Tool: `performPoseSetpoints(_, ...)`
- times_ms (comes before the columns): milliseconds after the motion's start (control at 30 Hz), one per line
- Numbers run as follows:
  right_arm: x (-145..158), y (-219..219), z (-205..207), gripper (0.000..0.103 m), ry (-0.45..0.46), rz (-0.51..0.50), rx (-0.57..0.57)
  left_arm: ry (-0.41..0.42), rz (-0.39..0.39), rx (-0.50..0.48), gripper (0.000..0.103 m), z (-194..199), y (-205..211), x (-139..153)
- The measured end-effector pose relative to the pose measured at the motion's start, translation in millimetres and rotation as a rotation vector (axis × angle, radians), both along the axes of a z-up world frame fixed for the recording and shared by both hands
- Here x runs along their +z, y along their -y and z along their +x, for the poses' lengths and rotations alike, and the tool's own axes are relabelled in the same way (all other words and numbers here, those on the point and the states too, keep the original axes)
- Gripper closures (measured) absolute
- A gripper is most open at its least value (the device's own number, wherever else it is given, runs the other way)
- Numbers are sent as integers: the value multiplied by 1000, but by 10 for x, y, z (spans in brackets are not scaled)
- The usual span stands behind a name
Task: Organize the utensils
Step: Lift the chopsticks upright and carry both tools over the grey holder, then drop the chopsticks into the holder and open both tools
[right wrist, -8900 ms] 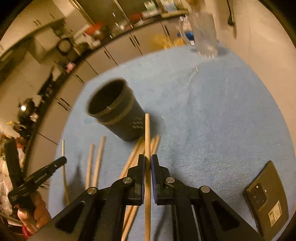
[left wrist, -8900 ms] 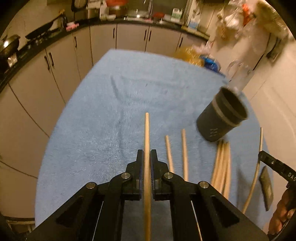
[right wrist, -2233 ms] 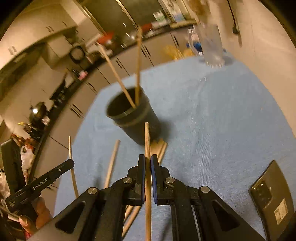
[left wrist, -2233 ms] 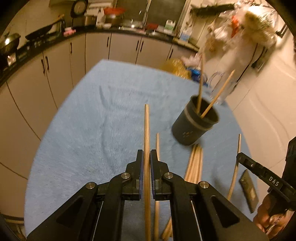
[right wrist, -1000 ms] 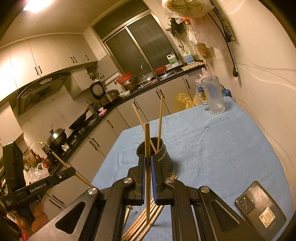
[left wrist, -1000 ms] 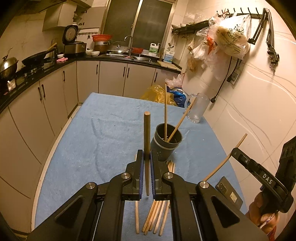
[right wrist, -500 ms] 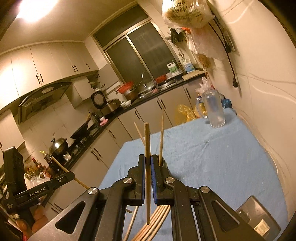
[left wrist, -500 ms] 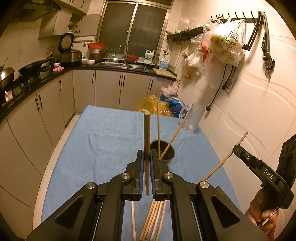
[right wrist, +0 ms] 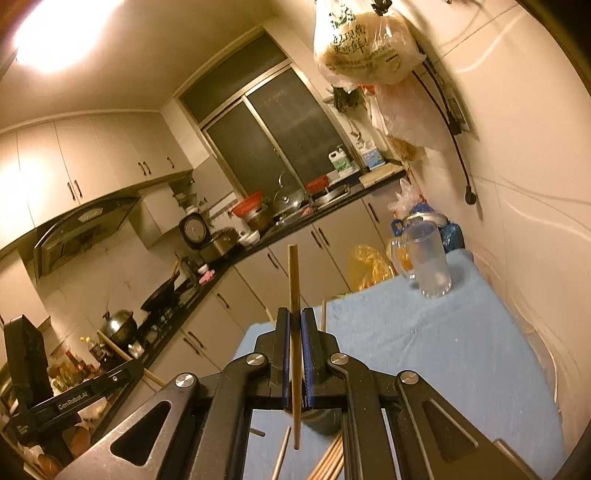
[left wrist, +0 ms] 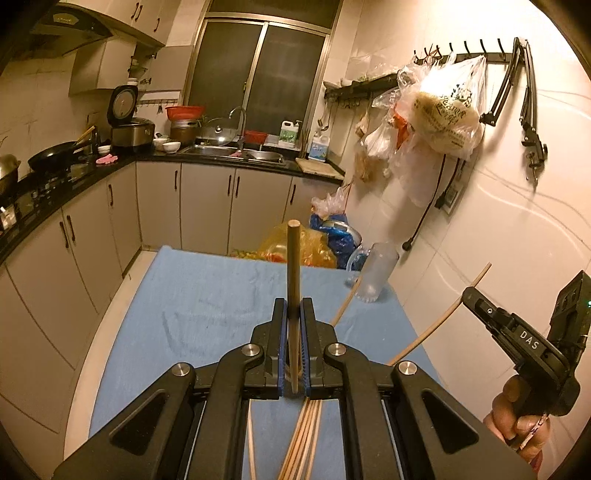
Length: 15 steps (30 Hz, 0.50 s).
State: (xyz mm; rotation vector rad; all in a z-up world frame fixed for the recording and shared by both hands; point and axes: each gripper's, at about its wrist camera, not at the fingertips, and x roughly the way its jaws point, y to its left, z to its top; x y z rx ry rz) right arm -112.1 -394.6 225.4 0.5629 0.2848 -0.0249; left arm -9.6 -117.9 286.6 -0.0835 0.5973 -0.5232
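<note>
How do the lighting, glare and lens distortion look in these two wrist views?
Left wrist view: warm dim light, strong fisheye bending of the walls, dark vignetted corners, chopstick sharp. Right wrist view: blown-out ceiling lamp glare at top left, tilted horizon, hanging bag slightly soft.

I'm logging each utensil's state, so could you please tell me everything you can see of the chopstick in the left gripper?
The chopstick is a plain, light-brown wooden stick with a round, flat-cut top end. It stands nearly upright, clamped between the shut blue-padded jaws of the left gripper, with its lower end poking out just beneath them. It hangs clear above the blue cloth and the loose chopsticks lying there, touching only the pads.
</note>
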Motion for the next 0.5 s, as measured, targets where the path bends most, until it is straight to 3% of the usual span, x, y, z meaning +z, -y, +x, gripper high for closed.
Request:
performPoseSetpoints(200, 74, 96, 290, 96, 3, -1, -27, -16, -18, 5, 97, 316, 184, -5)
performPoseSetpoints(500, -224, 111, 756, 96, -75, -12, -13, -111, 16, -9, 97, 701, 410, -441)
